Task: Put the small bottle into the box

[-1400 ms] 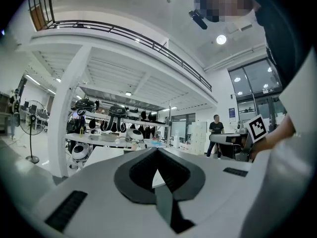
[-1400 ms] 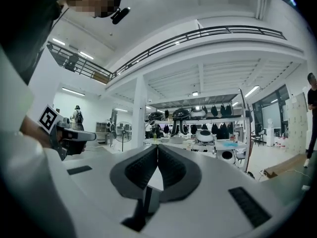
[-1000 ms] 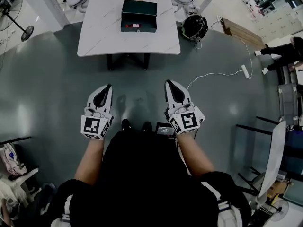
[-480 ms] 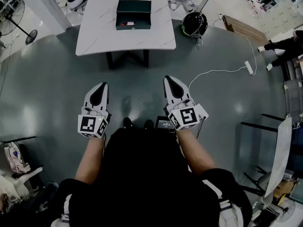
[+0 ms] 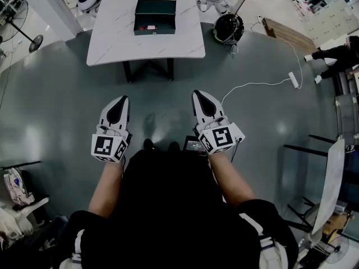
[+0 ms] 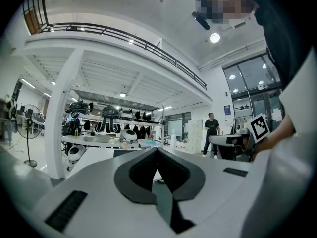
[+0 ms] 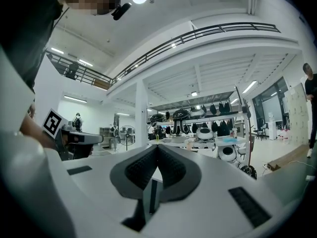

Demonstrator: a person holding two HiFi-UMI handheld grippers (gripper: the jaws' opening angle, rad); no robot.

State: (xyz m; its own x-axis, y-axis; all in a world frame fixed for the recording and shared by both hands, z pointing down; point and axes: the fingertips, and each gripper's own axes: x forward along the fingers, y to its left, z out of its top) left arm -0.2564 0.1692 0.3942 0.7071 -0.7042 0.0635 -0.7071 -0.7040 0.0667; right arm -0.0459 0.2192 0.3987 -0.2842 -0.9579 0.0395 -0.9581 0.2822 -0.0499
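Head view, entries by clock position from the person's arms.

- Left hand-held gripper (image 5: 122,100): hanging level above the floor (image 5: 67,111), pointing toward 12 o'clock. Jaws lying fully together, gripping nothing. Left gripper view confirming this, with the dark pads (image 6: 138,172) meeting at the tip and only the hall showing beyond.
- Right hand-held gripper (image 5: 197,94): hanging level beside the left one and well apart from it, also pointing toward 12 o'clock. Jaws lying fully together, gripping nothing. Right gripper view showing the pads (image 7: 141,170) touching along their length.
- Table (image 5: 168,43): standing at 12 o'clock, well apart from both tips, showing a pale marbled top.
- Box (image 5: 155,9): sitting on the far half of the table, dark green, lying open.
- Bottle (image 5: 149,27): lying inside the box near its 6 o'clock wall, small, showing red and white. Finer detail being too small to tell.
- Black dome (image 5: 228,28): resting on the floor at 1 o'clock, just beside the table corner.
- Cable (image 5: 252,86): trailing white across the floor at 2 o'clock.
- Fan (image 5: 25,35): standing at 10 o'clock.
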